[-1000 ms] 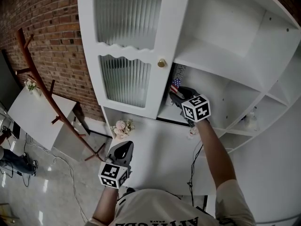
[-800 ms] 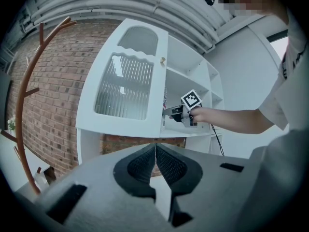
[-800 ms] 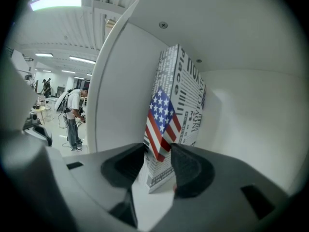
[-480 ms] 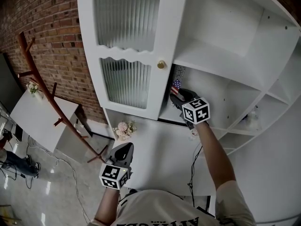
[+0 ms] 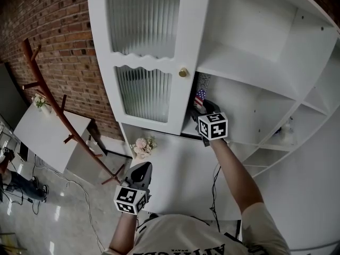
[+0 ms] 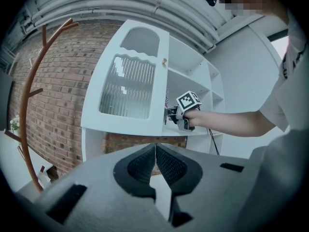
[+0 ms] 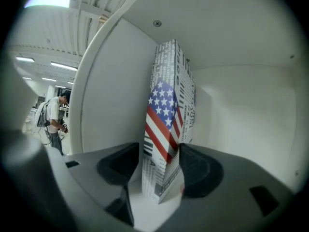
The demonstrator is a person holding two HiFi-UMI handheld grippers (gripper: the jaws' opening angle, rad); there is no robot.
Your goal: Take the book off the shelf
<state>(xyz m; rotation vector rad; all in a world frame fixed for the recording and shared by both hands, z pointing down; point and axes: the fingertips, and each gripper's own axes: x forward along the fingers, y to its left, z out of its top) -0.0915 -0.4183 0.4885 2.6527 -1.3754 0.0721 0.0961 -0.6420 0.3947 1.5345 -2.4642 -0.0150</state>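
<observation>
A book (image 7: pixel 166 124) with a stars-and-stripes cover stands upright on the white shelf (image 7: pixel 145 211), against the cabinet's left inner wall. In the head view the book (image 5: pixel 200 91) shows just past the door edge. My right gripper (image 7: pixel 159 154) reaches into the shelf with the book's lower part between its fingers. Its jaws have just been opening, and the left pad (image 7: pixel 120 166) stands slightly off the cover. The right gripper (image 5: pixel 198 108) is held out at arm's length. My left gripper (image 5: pixel 142 170) hangs low in front of the cabinet, and it (image 6: pixel 155 151) is shut on nothing.
The cabinet's ribbed-glass door (image 5: pixel 142 92) with a brass knob (image 5: pixel 183 72) stands left of the book. A flower posy (image 5: pixel 142 145) lies on the white counter (image 5: pixel 180 169). A red-brown coat rack (image 5: pixel 50 102) and a white table (image 5: pixel 40 134) stand by the brick wall.
My right gripper has rolled, its marker cube turning, and shifted slightly left toward the book. The left gripper has stayed in place.
</observation>
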